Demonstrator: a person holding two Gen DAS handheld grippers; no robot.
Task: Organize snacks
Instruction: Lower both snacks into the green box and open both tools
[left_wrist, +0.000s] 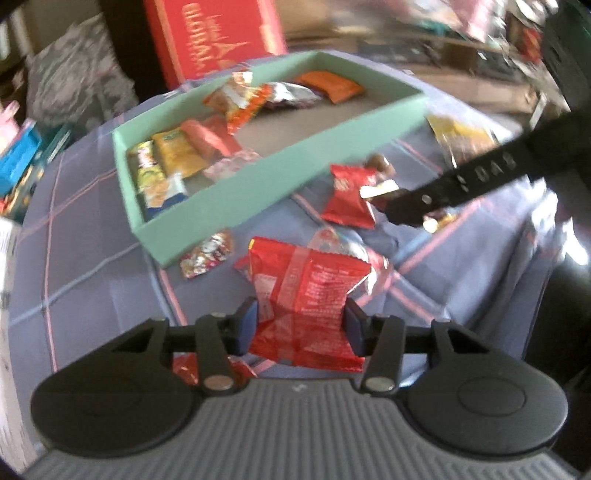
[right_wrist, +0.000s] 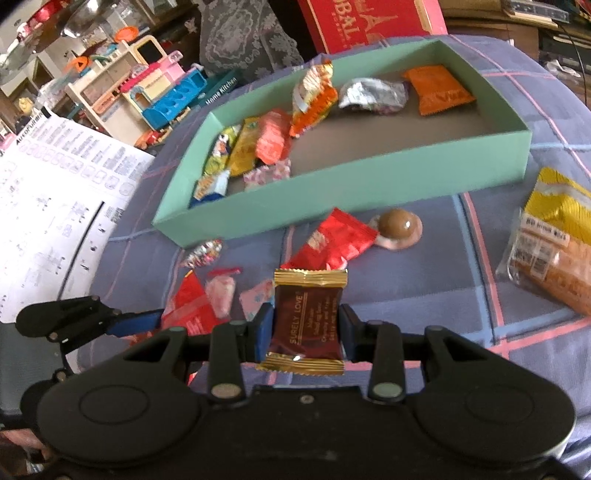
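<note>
Roughly nine snacks already lie in the green box (right_wrist: 369, 177) — the left gripper (left_wrist: 301, 325) pinches a red packet (left_wrist: 306, 295), the right gripper (right_wrist: 306, 328) a brown packet (right_wrist: 306, 321), while several more wait on the checked cloth (right_wrist: 424, 295) along the box's near edge.

Red gift box (right_wrist: 373, 22), toy kitchen (right_wrist: 162, 92) (pastel), printed sheet (right_wrist: 55, 192).

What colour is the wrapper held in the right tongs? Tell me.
Dark brown wrapper with gold ends, clearest in the right wrist view.
</note>
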